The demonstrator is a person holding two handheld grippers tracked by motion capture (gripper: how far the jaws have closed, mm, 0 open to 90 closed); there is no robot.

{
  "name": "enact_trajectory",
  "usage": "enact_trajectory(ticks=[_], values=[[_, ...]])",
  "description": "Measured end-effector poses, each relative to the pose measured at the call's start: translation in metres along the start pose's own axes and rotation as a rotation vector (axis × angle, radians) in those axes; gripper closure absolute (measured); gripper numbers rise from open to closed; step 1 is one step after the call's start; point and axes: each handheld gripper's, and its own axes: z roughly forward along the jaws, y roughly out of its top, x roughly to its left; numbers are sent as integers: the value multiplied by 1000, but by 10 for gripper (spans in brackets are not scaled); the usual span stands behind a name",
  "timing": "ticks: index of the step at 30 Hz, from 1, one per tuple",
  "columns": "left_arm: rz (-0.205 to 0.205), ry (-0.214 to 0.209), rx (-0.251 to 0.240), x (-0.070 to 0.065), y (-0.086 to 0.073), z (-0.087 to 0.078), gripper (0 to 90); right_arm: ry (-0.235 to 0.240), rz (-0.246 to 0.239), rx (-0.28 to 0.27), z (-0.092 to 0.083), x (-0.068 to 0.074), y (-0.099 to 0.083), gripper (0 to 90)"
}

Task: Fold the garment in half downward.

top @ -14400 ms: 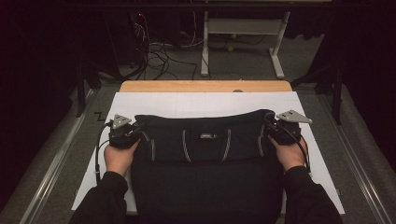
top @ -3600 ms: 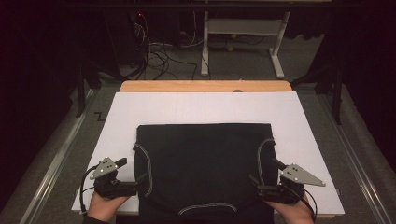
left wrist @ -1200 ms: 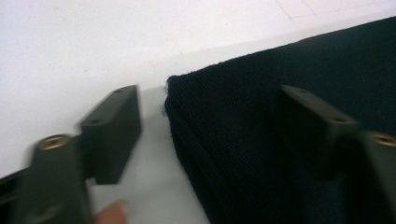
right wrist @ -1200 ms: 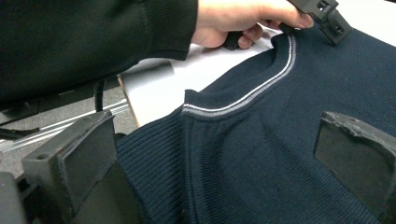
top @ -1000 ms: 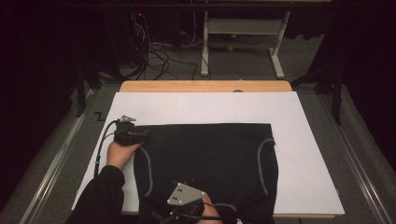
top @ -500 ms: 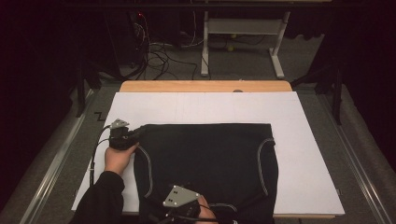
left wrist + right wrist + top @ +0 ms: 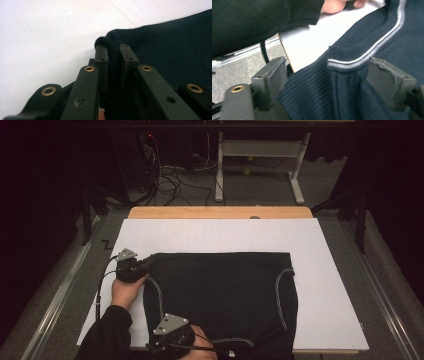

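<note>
The dark knitted garment (image 7: pixel 225 300) lay flat on the white table cover (image 7: pixel 330 285), its long axis running across the table from the person's left to right, its near hem hanging over the front edge. The left gripper (image 7: pixel 136 269) sat at the garment's far left corner, and in the left gripper view its jaws were pressed together on a small roll of that corner's fabric (image 7: pixel 113 50), the black fingers (image 7: pixel 101 57) pinching it from both sides. The right gripper (image 7: pixel 172 340) was at the near left corner, by the table's front edge; its jaws had just been closing, yet in the right gripper view they stood spread with the ribbed hem and its pale stripe (image 7: pixel 347 63) lying between them, neither pad (image 7: pixel 387 80) yet pressing on the cloth. So both corners of the left side lay directly at the fingers, one gripped and one framed, and the likely coming move, a fold of that side across toward the right, turned on the right jaws finishing their bite on the hem. No container stood on the table
</note>
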Motion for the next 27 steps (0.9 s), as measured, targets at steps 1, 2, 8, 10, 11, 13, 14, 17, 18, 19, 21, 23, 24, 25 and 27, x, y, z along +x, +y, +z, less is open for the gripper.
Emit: enact_trajectory(ticks=[1, 2, 8, 10, 11, 13, 14, 17, 18, 19, 21, 23, 24, 25, 27], values=[[0, 0, 0, 0, 0, 0, 750, -5, -4, 14, 3, 1, 1, 221], [1, 1, 1, 0, 0, 0, 750, -14, -9, 33, 7, 1, 1, 223], [6, 6, 0, -1, 0, 0, 750, -17, -25, 91, 20, 5, 4, 196], [5, 5, 0, -1, 0, 0, 749, -21, -30, 102, 24, 7, 6, 180], [5, 4, -1, -1, 0, 0, 749, -30, -38, 104, 25, 8, 6, 178], [5, 4, -1, -1, 0, 0, 749, -44, -47, 109, 27, 10, 6, 178], [5, 4, 0, -1, 0, 0, 749, -50, -52, 111, 27, 10, 6, 179], [4, 5, -1, -1, 0, 0, 749, -77, -56, 117, 28, 12, 6, 217], [5, 6, -1, -1, 0, 0, 749, -90, -59, 114, 28, 13, 6, 242], [7, 8, 1, -1, 0, 0, 749, -101, -60, 112, 28, 13, 6, 255], [7, 10, 2, -1, 0, 0, 748, -113, -66, 112, 28, 14, 6, 277], [6, 10, 2, -1, 0, 0, 749, -118, -69, 116, 27, 13, 6, 318], [7, 11, 3, -2, 0, 0, 749, -124, -63, 114, 26, 13, 6, 351], [9, 13, 2, -2, 0, 1, 749, -130, -57, 117, 25, 12, 6, 370], [13, 16, 4, -2, 0, 1, 749, -134, -53, 114, 24, 12, 5, 410]])
